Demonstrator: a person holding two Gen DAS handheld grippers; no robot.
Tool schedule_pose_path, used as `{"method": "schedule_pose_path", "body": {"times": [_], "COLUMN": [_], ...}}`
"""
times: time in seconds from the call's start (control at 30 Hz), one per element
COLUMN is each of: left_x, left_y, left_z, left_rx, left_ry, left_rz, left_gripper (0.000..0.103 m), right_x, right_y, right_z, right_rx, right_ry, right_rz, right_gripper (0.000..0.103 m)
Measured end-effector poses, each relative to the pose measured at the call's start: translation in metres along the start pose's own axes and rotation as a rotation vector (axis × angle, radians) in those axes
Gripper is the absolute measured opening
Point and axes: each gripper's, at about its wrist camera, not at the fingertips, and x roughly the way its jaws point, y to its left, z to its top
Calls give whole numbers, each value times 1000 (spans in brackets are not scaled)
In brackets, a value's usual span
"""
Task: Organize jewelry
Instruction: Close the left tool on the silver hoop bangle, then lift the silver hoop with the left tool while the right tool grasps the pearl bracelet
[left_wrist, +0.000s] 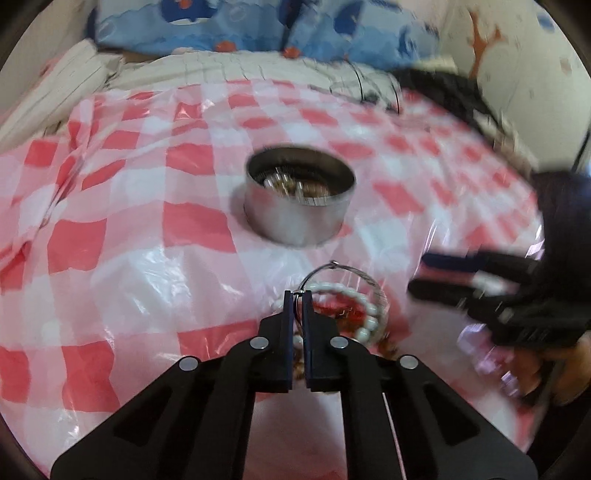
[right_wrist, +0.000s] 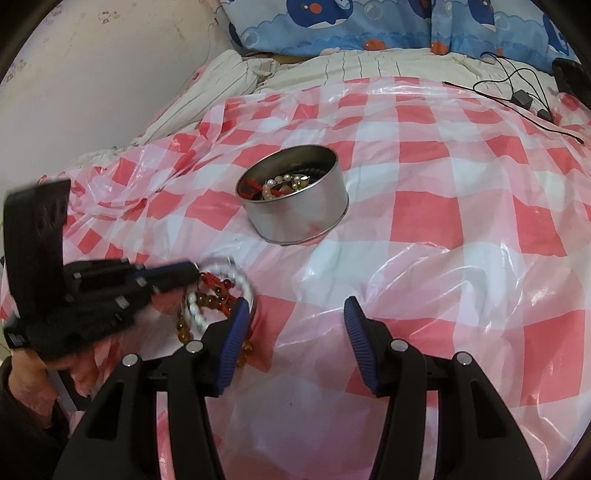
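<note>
Tin (right_wrist: 295, 218): brushed metal, dull sheen. Checked sheet (right_wrist: 443, 229): glossy, crinkled plastic. Claw pads (right_wrist: 356, 325): ribbed, matt.

Your light is soft, even and bright, with white glare patches on the glossy red-and-white checked plastic sheet (right_wrist: 424, 258). Your left wrist view is smeared by motion blur, worst toward the right edge, where the right tongs (left_wrist: 424, 275) streak. The right wrist view is sharp, except the left tongs (right_wrist: 188, 275). Both views bend at the edges.

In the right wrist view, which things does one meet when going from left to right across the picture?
left gripper → pile of bracelets → metal tin → black cables
</note>
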Motion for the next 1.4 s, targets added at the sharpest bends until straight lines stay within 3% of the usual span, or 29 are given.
{"method": "schedule_pose_path", "body": {"times": [0.13,0.2,0.27,0.3,0.4,0.5,0.63,0.77,0.83,1.3,1.4], "left_x": [-7,-3,4,5,-3,-7,12,39,36,-15,-30], "left_y": [20,24,24,26,32,25,7,-1,-1,32,41], "left_z": [2,2,0,0,4,8,7,3,4,16,17], "left_rx": [-110,-126,-84,-79,-111,-62,31,69,59,-222,-280], "left_ry": [-33,-11,21,27,-16,-41,-9,59,49,-103,-151], "left_rz": [-64,-45,88,114,66,16,73,105,109,-195,-294], "left_gripper": [3,2,2,2,2,3,15,15,10,6,6], "right_x": [0,2,5,6,9,10,11,12,12,15,20], "right_y": [9,16,27,32,42,42,34,32,32,45,51], "right_z": [-1,-2,-3,-4,-7,-7,-5,-5,-4,0,5], "right_rx": [-37,-74,-126,-146,-199,-198,-149,-138,-134,-185,-193], "right_ry": [-3,-4,0,3,5,8,13,17,17,5,3], "right_rz": [28,35,35,38,34,29,48,59,62,88,114], "right_gripper": [53,53,53,53,53,53,53,53,53,57,57]}}
